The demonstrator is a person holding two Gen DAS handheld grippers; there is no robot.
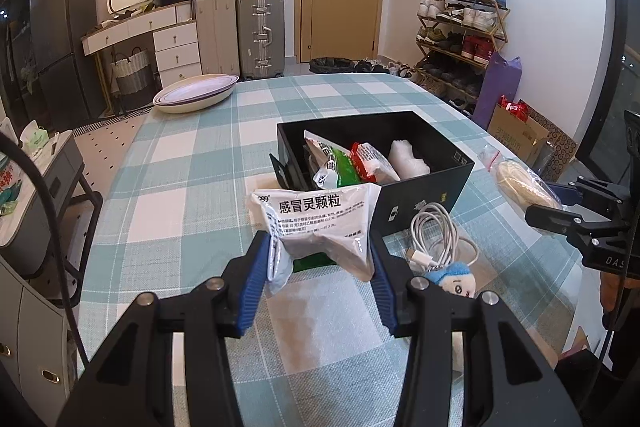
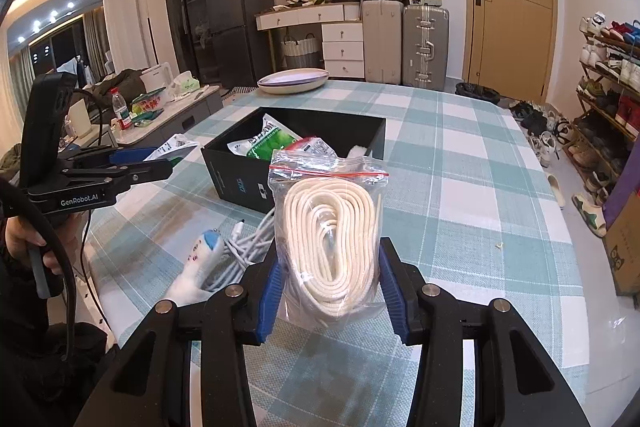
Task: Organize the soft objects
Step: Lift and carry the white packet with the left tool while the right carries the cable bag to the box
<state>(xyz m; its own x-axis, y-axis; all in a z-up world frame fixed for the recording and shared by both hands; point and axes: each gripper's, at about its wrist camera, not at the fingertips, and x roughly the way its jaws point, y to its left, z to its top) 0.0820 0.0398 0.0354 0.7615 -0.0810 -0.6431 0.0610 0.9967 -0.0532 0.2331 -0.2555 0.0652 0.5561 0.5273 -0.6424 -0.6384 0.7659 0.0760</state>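
Observation:
My left gripper (image 1: pixel 320 263) is shut on a white medicine pouch (image 1: pixel 316 223) with black Chinese print, held above the table just in front of the black box (image 1: pixel 416 203). My right gripper (image 2: pixel 330 279) is shut on a clear zip bag of coiled cream rope (image 2: pixel 332 235), held upright near the box (image 2: pixel 240 179). The box holds a green-and-white pouch (image 1: pixel 336 167), a red-and-white pouch (image 1: pixel 372 163) and a white soft packet (image 1: pixel 408 157). A white cable (image 1: pixel 436 235) and a small blue-and-white plush (image 1: pixel 456 277) lie on the cloth beside the box.
The table has a teal checked cloth (image 1: pixel 192 163). A stack of oval plates (image 1: pixel 196 93) sits at its far left corner. Suitcases (image 1: pixel 260 35), a white dresser (image 1: pixel 176 51) and a shoe rack (image 1: pixel 460 27) stand beyond. A side table (image 2: pixel 180 107) with bottles is on the left.

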